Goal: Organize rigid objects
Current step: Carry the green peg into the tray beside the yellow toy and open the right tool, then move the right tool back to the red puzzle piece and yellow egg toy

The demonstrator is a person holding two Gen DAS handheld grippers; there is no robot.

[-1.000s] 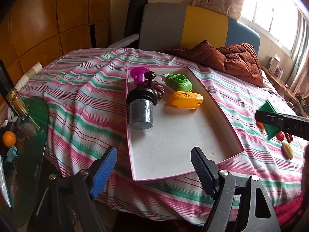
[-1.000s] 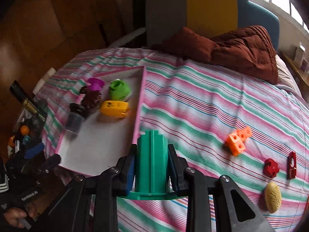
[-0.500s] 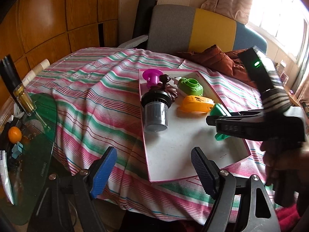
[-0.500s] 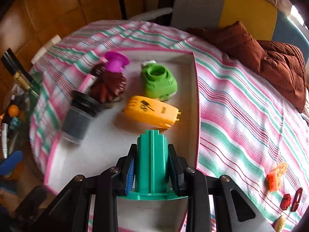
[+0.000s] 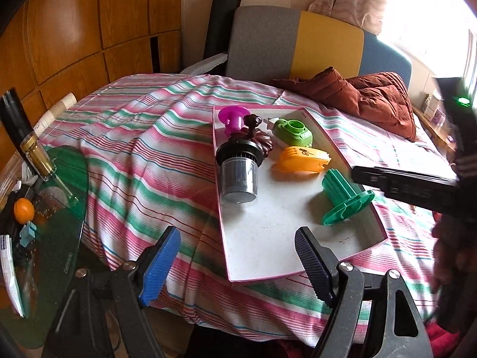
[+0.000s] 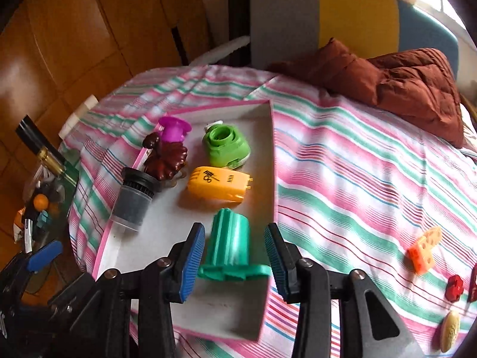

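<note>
A white tray with a pink rim (image 5: 268, 238) (image 6: 208, 307) lies on the striped bed. In it are a teal flanged spool (image 5: 342, 198) (image 6: 231, 250), a yellow piece (image 5: 304, 159) (image 6: 219, 183), a green piece (image 5: 293, 132) (image 6: 226, 146), a magenta piece (image 5: 231, 119) (image 6: 174, 128), a dark brown piece (image 5: 259, 137) (image 6: 165, 161) and a grey cylinder (image 5: 238, 176) (image 6: 132, 200). My right gripper (image 6: 234, 264) is open, its pads either side of the spool and apart from it. My left gripper (image 5: 238, 262) is open and empty at the tray's near edge.
On the bed right of the tray lie an orange block (image 6: 424, 249), red pieces (image 6: 454, 286) and a tan oval (image 6: 450, 329). A brown quilt (image 6: 411, 80) lies at the back. A glass side table (image 5: 44, 223) with a bottle and an orange stands on the left.
My right gripper carried the teal spool over the tray, then opened; the spool now rests in the tray. My left gripper has stayed open.
</note>
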